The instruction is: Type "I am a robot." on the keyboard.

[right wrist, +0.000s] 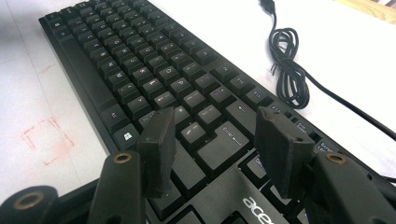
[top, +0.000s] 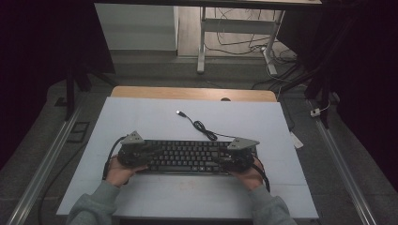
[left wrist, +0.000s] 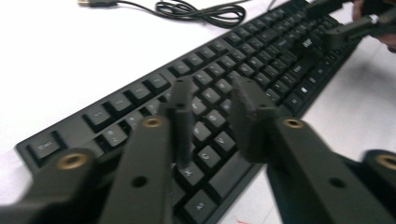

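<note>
A black keyboard (top: 187, 157) lies across the near middle of the white mat, and a hand holds a gripper over each end. My left gripper (top: 148, 152) hovers over the left-hand keys; in the left gripper view its fingers (left wrist: 212, 91) stand apart above the letter keys (left wrist: 261, 60) with nothing between them. My right gripper (top: 225, 157) is over the right end; in the right gripper view it (right wrist: 215, 119) stands open above the Enter key area of the keyboard (right wrist: 140, 60). The keyboard's black cable (top: 202, 127) runs back in a coil to a USB plug (top: 179, 113).
The white mat (top: 141, 117) covers a wooden table whose far edge (top: 192, 93) shows behind it. The coiled cable (right wrist: 289, 70) lies just behind the keyboard's right end. A faint red square mark (right wrist: 46, 140) sits on the mat in front of the keyboard.
</note>
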The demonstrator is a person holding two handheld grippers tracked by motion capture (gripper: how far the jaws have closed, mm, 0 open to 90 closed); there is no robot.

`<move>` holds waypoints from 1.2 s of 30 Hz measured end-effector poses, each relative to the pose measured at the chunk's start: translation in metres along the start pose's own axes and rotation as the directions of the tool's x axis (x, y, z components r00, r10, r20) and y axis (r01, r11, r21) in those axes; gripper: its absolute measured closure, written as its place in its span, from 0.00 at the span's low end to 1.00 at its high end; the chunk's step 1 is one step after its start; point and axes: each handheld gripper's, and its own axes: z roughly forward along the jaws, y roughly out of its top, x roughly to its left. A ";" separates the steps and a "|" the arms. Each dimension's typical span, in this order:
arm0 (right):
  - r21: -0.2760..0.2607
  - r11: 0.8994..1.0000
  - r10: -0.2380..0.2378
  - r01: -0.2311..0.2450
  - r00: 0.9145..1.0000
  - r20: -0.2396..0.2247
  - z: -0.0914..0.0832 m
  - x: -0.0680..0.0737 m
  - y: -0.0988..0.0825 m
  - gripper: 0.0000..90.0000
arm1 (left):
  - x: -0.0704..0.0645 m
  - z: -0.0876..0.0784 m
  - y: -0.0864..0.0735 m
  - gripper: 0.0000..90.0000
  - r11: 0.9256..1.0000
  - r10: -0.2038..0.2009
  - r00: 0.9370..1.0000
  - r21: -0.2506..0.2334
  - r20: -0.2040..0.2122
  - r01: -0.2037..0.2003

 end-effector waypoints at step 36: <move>0.003 1.000 -0.009 0.009 1.000 0.002 0.003 0.001 0.000 0.54 | -0.028 0.056 -0.002 0.98 0.980 0.113 0.994 0.166 0.005 -0.112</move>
